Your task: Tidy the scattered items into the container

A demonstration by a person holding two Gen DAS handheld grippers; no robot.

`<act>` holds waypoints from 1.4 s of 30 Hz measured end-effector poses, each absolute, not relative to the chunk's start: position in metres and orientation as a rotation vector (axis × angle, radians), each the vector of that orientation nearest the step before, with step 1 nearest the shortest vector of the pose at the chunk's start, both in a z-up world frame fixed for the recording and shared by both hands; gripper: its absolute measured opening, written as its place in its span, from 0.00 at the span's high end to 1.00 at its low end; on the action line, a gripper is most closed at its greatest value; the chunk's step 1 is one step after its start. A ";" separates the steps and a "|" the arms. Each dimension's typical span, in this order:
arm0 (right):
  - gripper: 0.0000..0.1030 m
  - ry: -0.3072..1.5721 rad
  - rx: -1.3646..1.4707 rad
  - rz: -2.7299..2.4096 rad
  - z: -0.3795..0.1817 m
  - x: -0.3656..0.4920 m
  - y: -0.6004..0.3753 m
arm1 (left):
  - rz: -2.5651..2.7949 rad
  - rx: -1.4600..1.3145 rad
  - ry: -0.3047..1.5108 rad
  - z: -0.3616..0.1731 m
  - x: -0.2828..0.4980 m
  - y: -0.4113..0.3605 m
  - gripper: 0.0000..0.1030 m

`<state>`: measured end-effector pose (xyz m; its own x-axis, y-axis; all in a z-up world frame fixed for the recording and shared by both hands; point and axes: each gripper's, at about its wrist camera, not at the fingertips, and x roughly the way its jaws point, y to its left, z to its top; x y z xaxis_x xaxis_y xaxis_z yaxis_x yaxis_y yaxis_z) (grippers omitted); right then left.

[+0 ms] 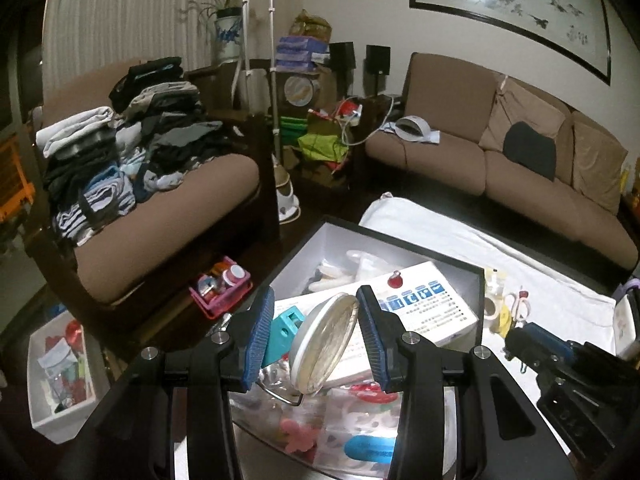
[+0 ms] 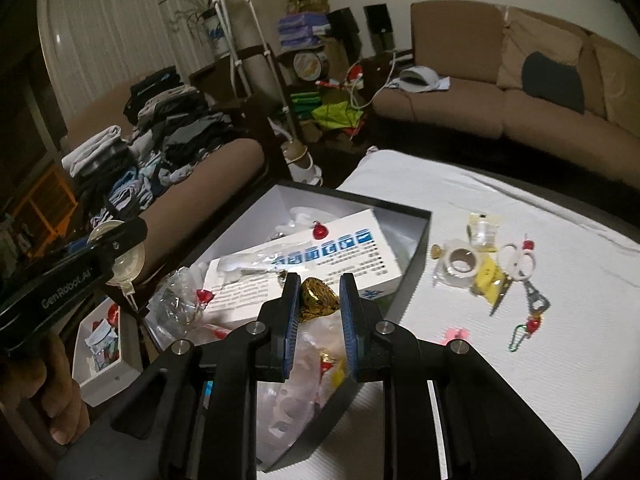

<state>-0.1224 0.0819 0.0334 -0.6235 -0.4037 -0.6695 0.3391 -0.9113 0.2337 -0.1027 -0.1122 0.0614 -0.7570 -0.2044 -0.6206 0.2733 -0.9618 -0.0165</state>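
While hovering over the crowded box (image 1: 478,280) with left tool (image 1: 316,336) clamped on a round clear-faced disc (image 1: 324,344) and right tool (image 2: 320,300) pinching a gold foil piece (image 2: 316,300), risk of either bouncing off the piled contents onto the worktop (image 2: 520,380) if released too high.

Brown sofa (image 1: 500,152), clothes pile (image 1: 132,152) on armchair (image 1: 168,224), potted plant (image 1: 226,20).

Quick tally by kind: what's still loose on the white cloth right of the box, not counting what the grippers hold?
Tape roll: 1
Scissors: 1
Clear packet: 1
Yellow packet: 1
Charm chain with green clip: 1
Pink bit: 1
Total: 6
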 end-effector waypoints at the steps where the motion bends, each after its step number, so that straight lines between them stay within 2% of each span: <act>1: 0.82 -0.120 1.066 -2.502 0.032 -0.123 0.080 | -2.721 0.947 0.156 0.061 -0.104 -0.113 0.58; 7: 0.82 -0.150 1.099 -2.467 0.020 -0.132 0.072 | -2.715 1.008 0.102 0.049 -0.113 -0.109 0.58; 9: 0.82 -0.200 1.103 -2.443 0.016 -0.137 0.071 | -2.709 1.024 0.060 0.046 -0.117 -0.106 0.80; 10: 0.82 -0.231 1.103 -2.427 0.015 -0.140 0.070 | -2.702 1.040 0.055 0.044 -0.119 -0.105 0.85; 16: 0.82 -0.282 1.134 -2.359 0.004 -0.154 0.058 | -2.689 1.090 0.104 0.037 -0.127 -0.107 0.85; 18: 0.79 -0.277 1.192 -2.315 -0.004 -0.159 0.053 | -2.671 1.094 0.126 0.037 -0.128 -0.108 0.73; 19: 0.76 -0.262 1.224 -2.311 -0.007 -0.160 0.052 | -2.670 1.086 0.149 0.038 -0.128 -0.110 0.55; 20: 0.64 -0.248 1.242 -2.321 -0.009 -0.160 0.053 | -2.675 1.072 0.176 0.040 -0.127 -0.111 0.39; 21: 0.50 -0.238 1.239 -2.343 -0.010 -0.159 0.056 | -2.680 1.062 0.210 0.041 -0.126 -0.113 0.33; 23: 0.38 -0.243 1.222 -2.381 -0.009 -0.158 0.069 | -2.689 1.063 0.265 0.043 -0.125 -0.114 0.21; 30: 0.36 -0.442 1.263 -2.515 -0.012 -0.159 0.164 | -2.761 1.154 0.311 0.037 -0.133 -0.083 0.18; 36: 0.36 -0.646 1.374 -2.632 -0.028 -0.150 0.257 | -2.941 1.268 0.085 0.030 -0.146 0.008 0.14; 42: 0.35 -0.754 1.441 -2.712 -0.036 -0.132 0.323 | -2.958 1.459 -0.123 -0.010 -0.165 0.091 0.14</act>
